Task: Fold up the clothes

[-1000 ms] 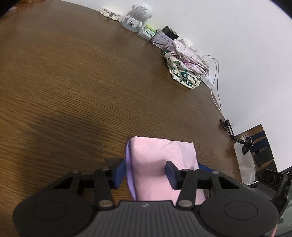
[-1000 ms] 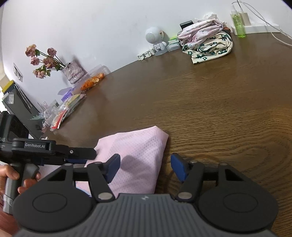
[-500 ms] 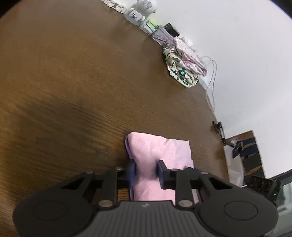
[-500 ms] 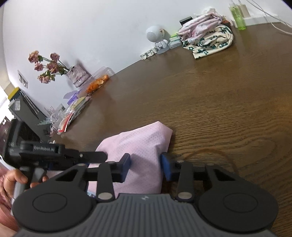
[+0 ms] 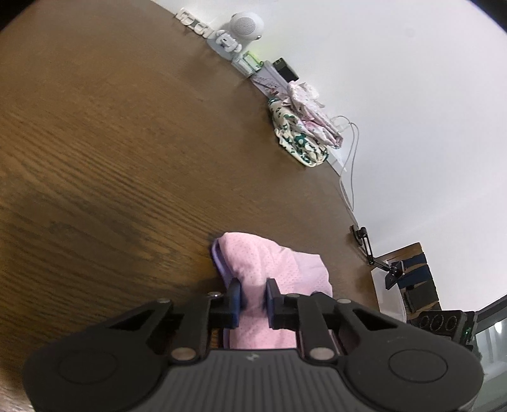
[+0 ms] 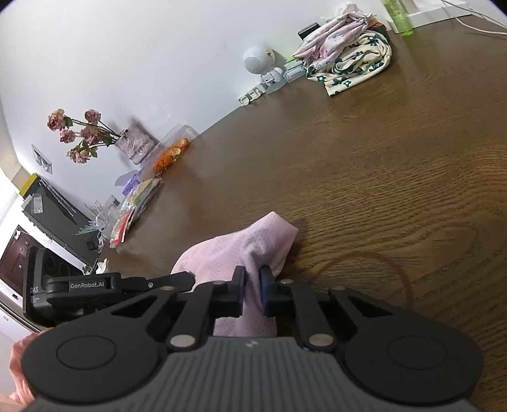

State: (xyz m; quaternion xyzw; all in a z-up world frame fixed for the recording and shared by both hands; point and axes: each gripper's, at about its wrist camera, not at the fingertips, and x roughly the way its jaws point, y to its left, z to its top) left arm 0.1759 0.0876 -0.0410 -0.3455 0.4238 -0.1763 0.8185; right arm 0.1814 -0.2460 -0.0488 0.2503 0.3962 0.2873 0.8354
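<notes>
Two hand-held grippers, left hand-held gripper (image 5: 252, 296) and right hand-held gripper (image 6: 251, 290), pinch one pink garment (image 5: 269, 266)

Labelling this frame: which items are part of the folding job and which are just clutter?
In the job:
- pink perforated fabric garment
- left gripper, jaws pinching it
- right gripper, jaws pinching it

Lying about:
- pile of floral printed clothes
- white round speaker figure
- dried pink flowers in vase
- green bottle

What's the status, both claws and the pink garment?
Left claw, right claw: just closed, pinching pink garment. Garment bunched on table. Nothing in the way.
</notes>
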